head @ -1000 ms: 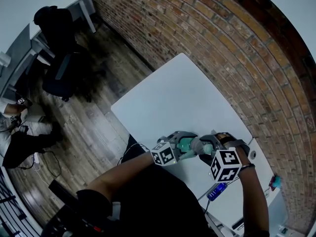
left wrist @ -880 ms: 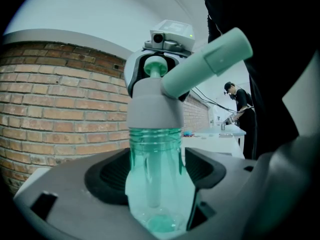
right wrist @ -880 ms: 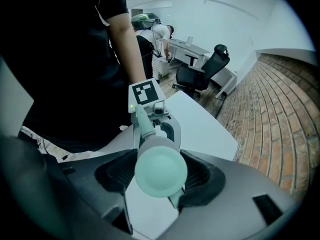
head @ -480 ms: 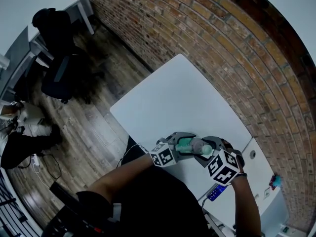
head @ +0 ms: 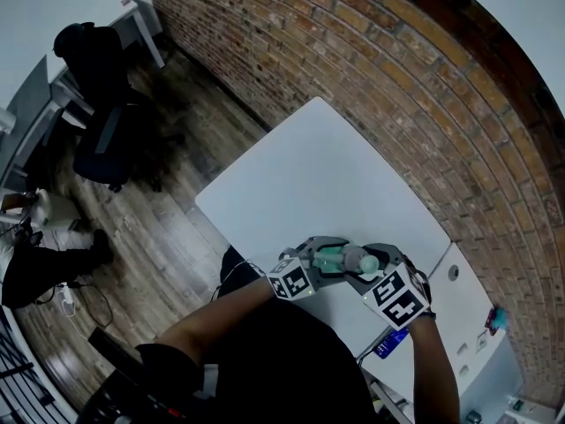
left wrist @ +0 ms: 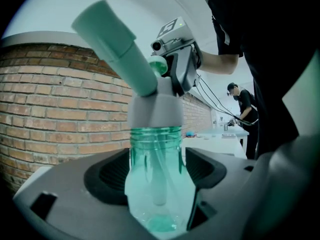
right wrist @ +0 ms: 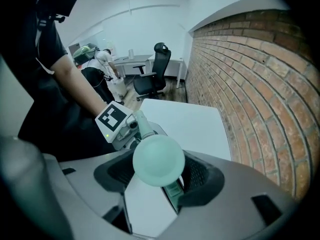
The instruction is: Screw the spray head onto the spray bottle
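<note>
Left gripper (head: pixel 315 260) clamped the spray bottle (left wrist: pixel 155 154) over the table (head: pixel 309 175); right gripper (head: pixel 372 270) pinched the spray head (left wrist: pixel 152 104) seated on its neck, threads still exposed. Twisting off-axis could have cross-threaded the collar, or spun the slick bottle within the jaws.

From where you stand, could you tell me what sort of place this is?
Probably an office or workshop: a brick wall, a white table, and a black office chair on a wooden floor.

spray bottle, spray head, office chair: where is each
spray bottle (left wrist: pixel 159 184): left gripper view, clear green body
spray head (left wrist: pixel 156 108): left gripper view, grey collar
office chair (right wrist: pixel 158 66): right gripper view, black backrest
</note>
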A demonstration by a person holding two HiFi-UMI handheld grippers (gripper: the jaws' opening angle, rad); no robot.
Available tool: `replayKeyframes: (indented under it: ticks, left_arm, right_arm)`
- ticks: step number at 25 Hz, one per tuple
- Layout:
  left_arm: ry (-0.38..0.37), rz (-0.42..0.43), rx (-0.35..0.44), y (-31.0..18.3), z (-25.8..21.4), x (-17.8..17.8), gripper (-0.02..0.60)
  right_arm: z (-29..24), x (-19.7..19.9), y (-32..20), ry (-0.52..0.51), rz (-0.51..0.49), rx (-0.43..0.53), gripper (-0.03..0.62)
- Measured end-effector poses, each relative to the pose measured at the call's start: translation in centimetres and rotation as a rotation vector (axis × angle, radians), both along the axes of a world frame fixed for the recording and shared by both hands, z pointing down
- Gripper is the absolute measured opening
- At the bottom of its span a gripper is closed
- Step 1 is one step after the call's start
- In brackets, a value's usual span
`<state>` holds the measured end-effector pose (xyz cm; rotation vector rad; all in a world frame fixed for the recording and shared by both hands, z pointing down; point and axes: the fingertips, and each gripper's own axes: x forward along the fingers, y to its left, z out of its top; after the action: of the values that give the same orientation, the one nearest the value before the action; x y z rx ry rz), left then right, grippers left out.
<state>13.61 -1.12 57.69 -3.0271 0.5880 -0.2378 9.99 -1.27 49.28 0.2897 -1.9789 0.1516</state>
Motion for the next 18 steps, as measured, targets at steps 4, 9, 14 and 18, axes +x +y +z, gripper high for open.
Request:
replayKeyframes:
  ticks: [4, 9, 14, 18]
  left_arm:
    - [-0.016, 0.001, -0.019, 0.06, 0.05, 0.17, 0.337]
    - [-0.019, -0.007, -0.009, -0.11, -0.13, 0.20, 0.337]
    - [-0.020, 0.005, 0.015, -0.11, -0.05, 0.51, 0.337]
    - [-0.016, 0.028, 0.015, -0.19, -0.05, 0.92, 0.337]
  right_arm:
    - [0.12, 0.13, 0.08, 0.004, 0.025, -0.005, 0.262]
    - [0.02, 0.17, -0.04, 0.011, 0.016, -0.015, 0.264]
    - [0.10, 0.58, -0.12, 0.029, -0.066, -0.053, 0.262]
    - [-0.03, 0.94, -0.22, 0.061, -0.123, -0.122, 0.262]
